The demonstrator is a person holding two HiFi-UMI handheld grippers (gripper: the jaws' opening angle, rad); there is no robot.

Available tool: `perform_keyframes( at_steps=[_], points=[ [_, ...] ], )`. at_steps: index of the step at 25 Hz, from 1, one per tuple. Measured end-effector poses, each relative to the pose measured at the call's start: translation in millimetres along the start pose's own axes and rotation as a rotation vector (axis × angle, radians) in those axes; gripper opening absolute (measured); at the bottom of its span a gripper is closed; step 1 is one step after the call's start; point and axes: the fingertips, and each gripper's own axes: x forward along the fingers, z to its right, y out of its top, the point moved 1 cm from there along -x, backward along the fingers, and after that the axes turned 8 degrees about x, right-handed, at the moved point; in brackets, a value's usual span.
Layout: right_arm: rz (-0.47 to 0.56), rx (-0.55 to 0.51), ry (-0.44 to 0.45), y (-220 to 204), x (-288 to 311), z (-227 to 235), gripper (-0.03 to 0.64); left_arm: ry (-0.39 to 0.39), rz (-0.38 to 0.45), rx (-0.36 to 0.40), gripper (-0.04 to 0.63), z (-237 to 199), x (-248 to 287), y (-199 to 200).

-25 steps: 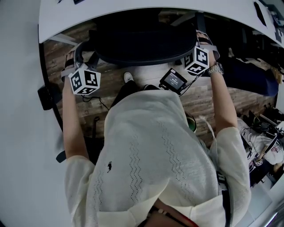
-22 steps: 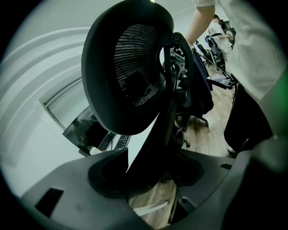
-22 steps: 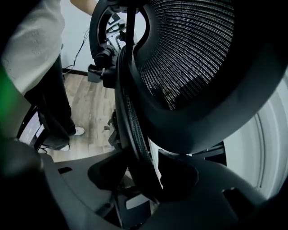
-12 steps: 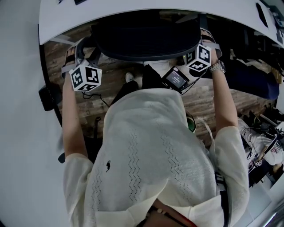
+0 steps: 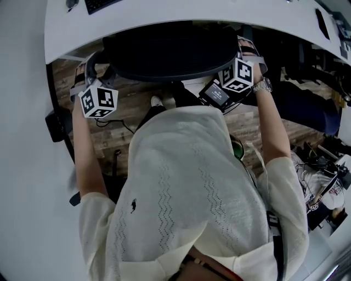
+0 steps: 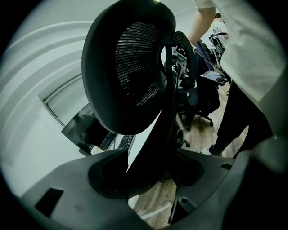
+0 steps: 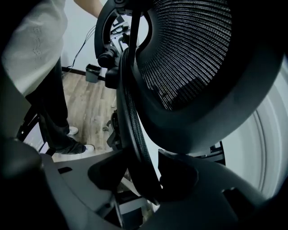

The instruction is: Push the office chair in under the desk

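The black mesh office chair (image 5: pixel 170 52) stands with its backrest close to the curved edge of the white desk (image 5: pixel 175 12), its seat hidden under the desk. My left gripper (image 5: pixel 90 71) is shut on the backrest's left rim (image 6: pixel 155 134), which runs between its jaws. On the backrest's right rim (image 7: pixel 132 130) my right gripper (image 5: pixel 245 55) is shut in the same way. Both marker cubes show just behind the backrest. In both gripper views the mesh back (image 7: pixel 189 49) fills most of the picture.
A keyboard (image 5: pixel 101 4) and a mouse (image 5: pixel 71 4) lie on the desk at the far left. A black box (image 5: pixel 55 123) sits on the wood floor at left. Another dark chair (image 5: pixel 307 104) and cluttered cables (image 5: pixel 323 164) are at right.
The backrest has moved forward, closer to the desk edge. Both grippers have gone forward with it, still shut on its rims.
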Motion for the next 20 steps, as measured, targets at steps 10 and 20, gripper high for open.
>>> perform_keyframes(
  at_steps=[10,20],
  points=[
    [0.009,-0.009,0.014,0,15,18,0.213,0.004,-0.007,-0.012,0.258,-13,16,0],
    [0.007,-0.009,0.019,3,27,28,0.213,0.011,-0.008,-0.011,0.259,-24,26,-5]
  ],
)
